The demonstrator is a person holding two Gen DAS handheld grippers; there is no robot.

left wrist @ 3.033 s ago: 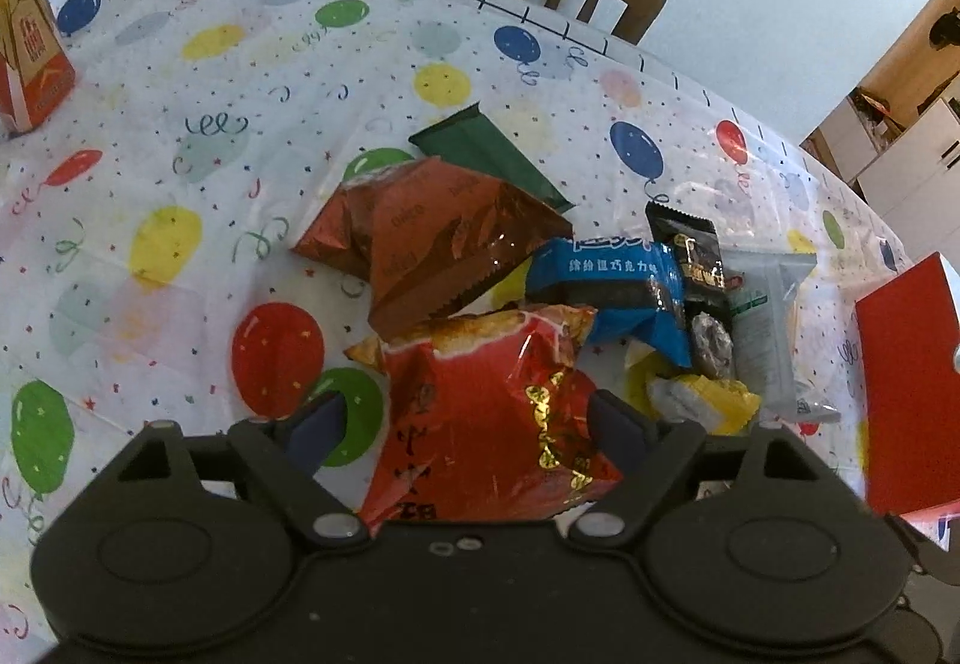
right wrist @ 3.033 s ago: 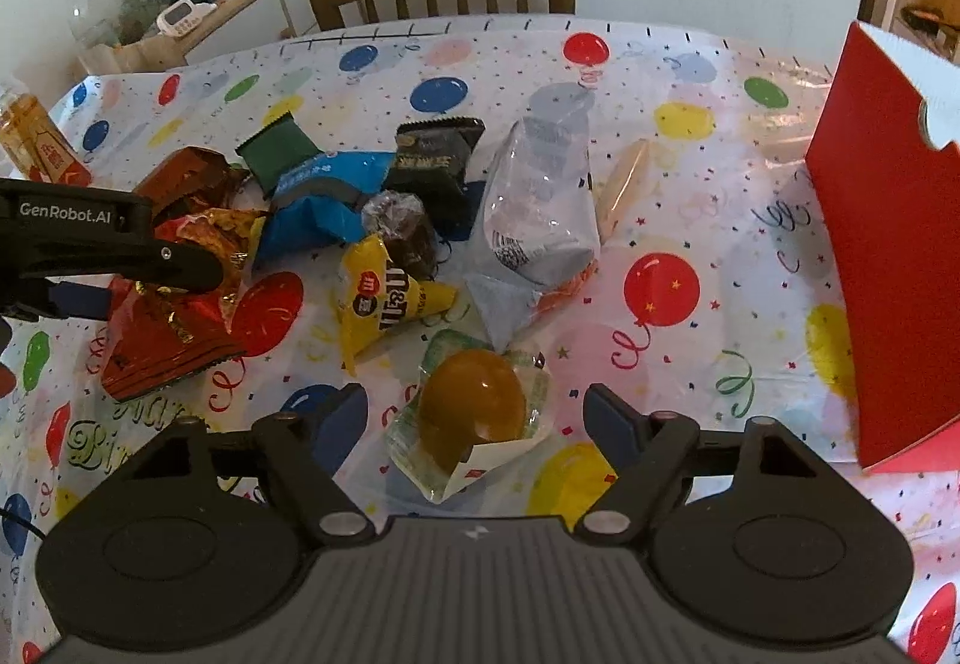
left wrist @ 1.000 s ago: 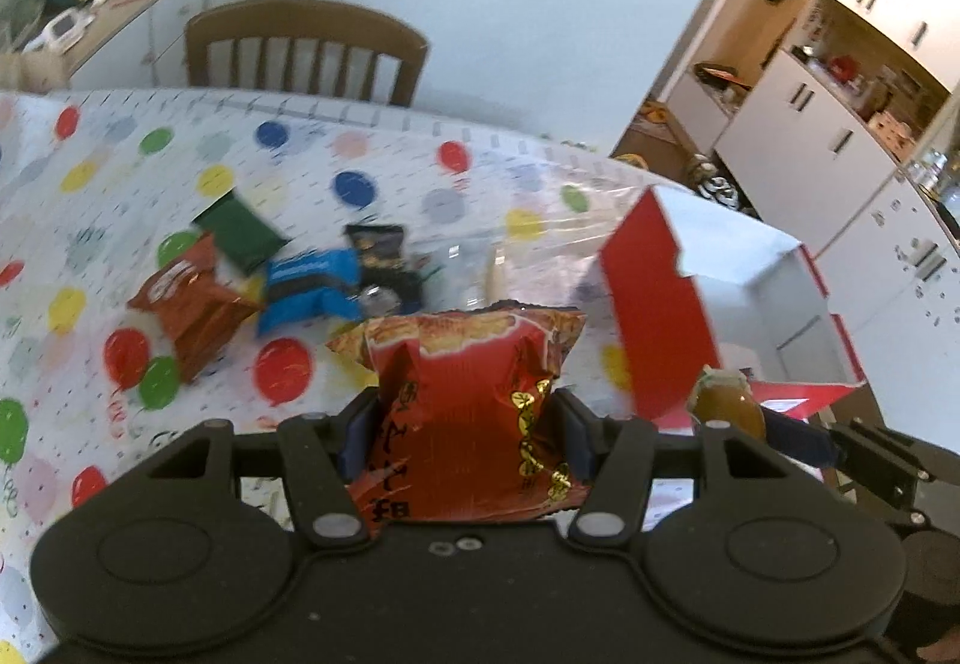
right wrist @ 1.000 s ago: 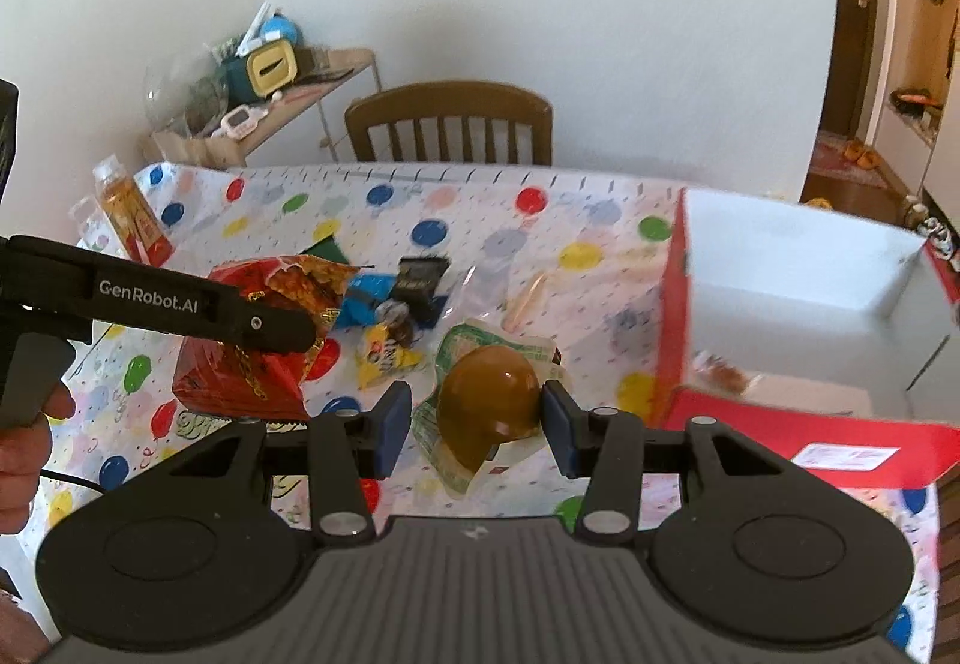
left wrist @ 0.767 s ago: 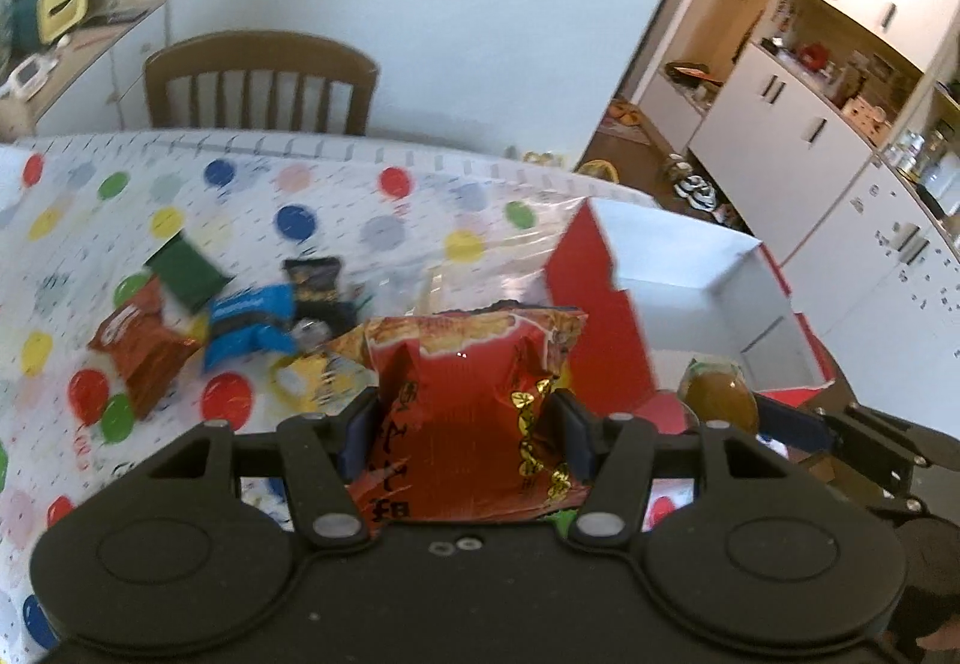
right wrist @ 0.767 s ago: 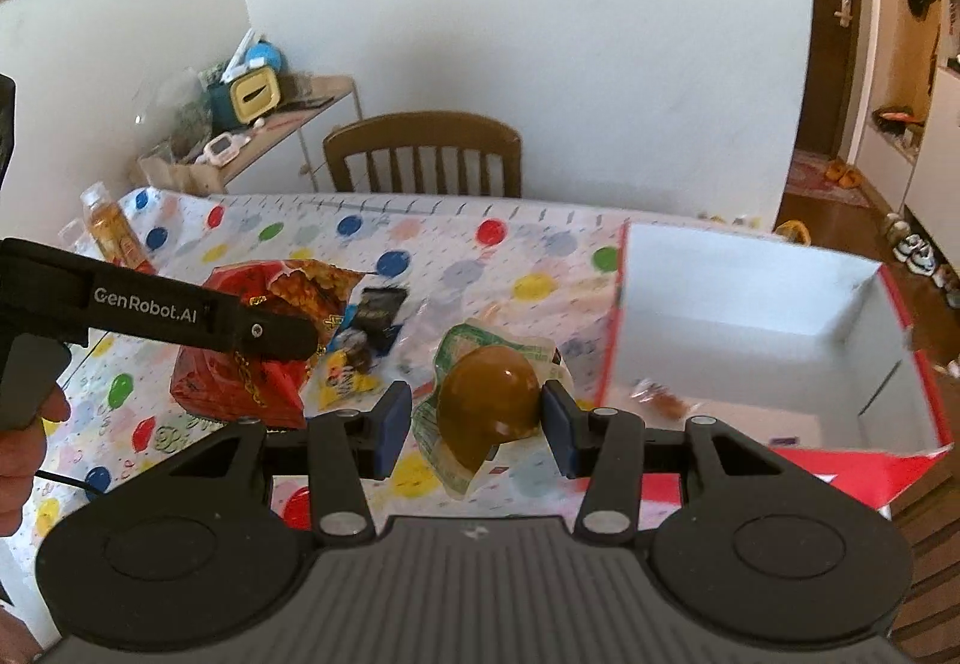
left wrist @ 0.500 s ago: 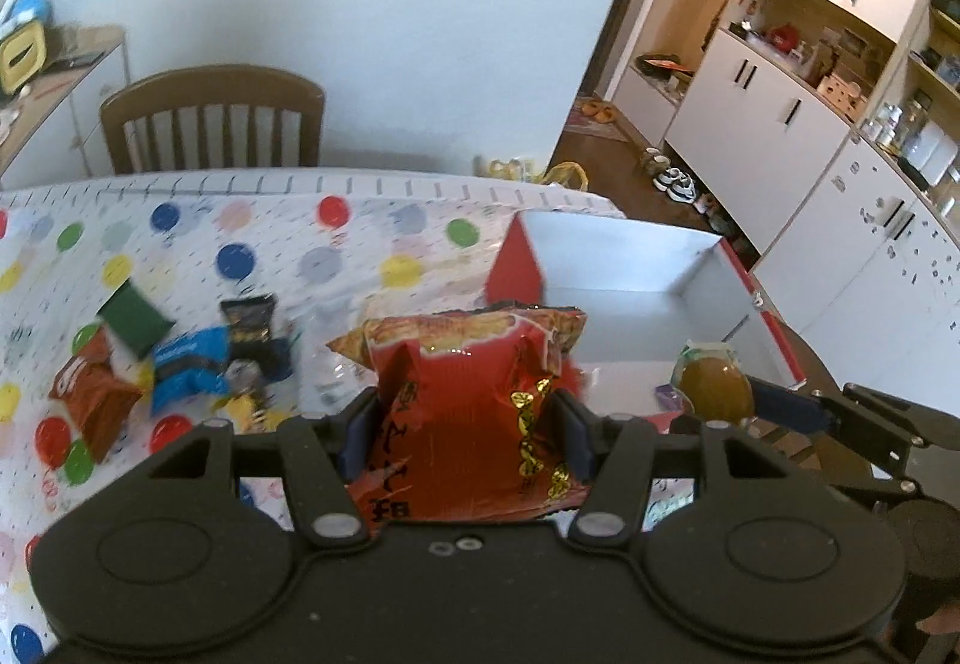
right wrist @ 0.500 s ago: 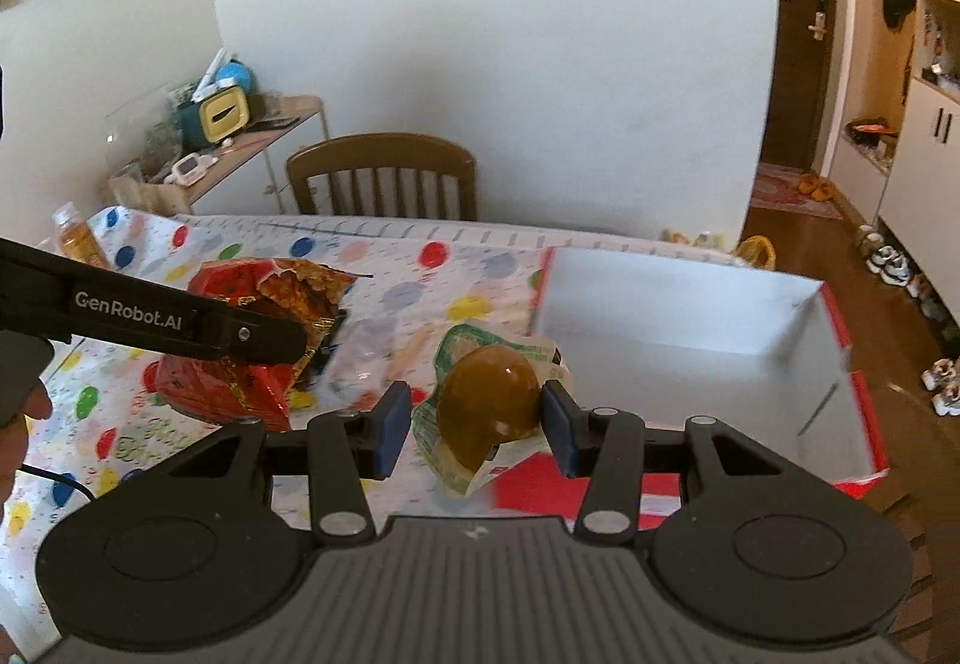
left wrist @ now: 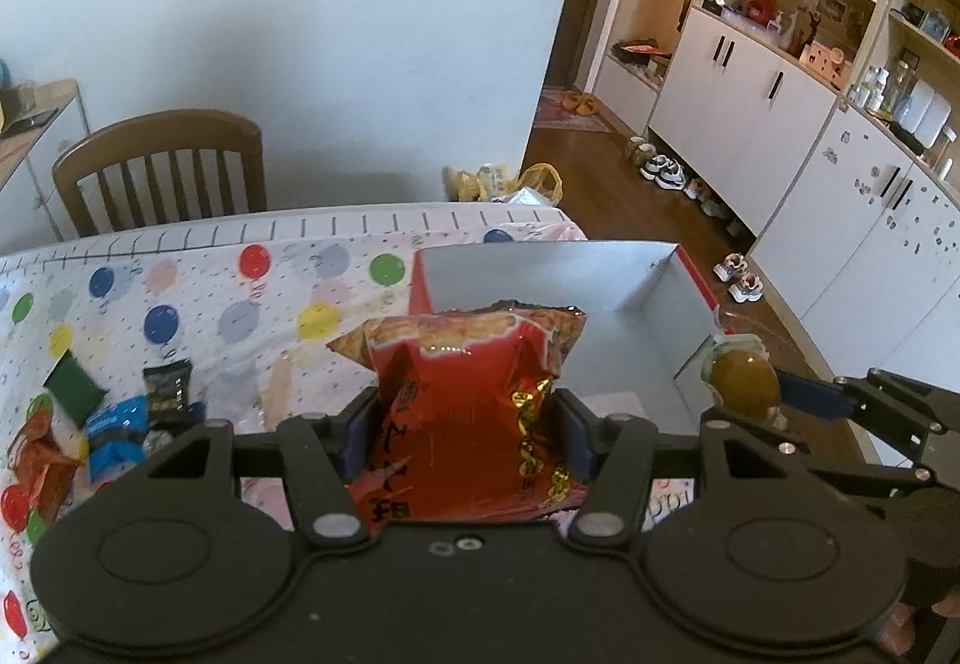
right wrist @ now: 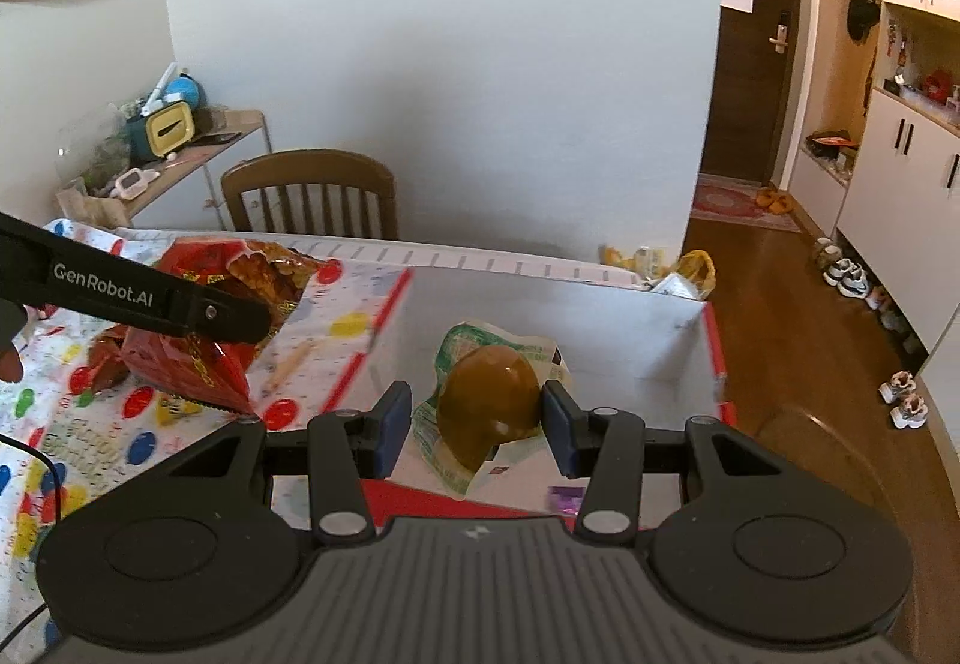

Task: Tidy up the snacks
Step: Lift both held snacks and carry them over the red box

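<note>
My left gripper [left wrist: 461, 433] is shut on a red and gold crisp bag [left wrist: 468, 412], held in the air at the near left corner of the open red box with white inside [left wrist: 630, 316]. My right gripper [right wrist: 477, 427] is shut on a brown jelly cup in a clear wrapper [right wrist: 489, 394], hanging over the box's white floor [right wrist: 600, 340]. In the left wrist view the jelly cup [left wrist: 744, 379] shows at the box's right side. In the right wrist view the crisp bag [right wrist: 216, 316] hangs at the left, over the tablecloth.
Several small snack packs [left wrist: 114, 412] lie on the balloon-print tablecloth [left wrist: 198, 298] at the left. A wooden chair [left wrist: 162, 166] stands behind the table. The table edge drops to a wooden floor [right wrist: 780, 304] on the right, with white cupboards [left wrist: 780, 124] beyond.
Both grippers have carried their snacks to the right, from over the tablecloth to the red box. The box now fills the middle of both views and the snack pile has slid left.
</note>
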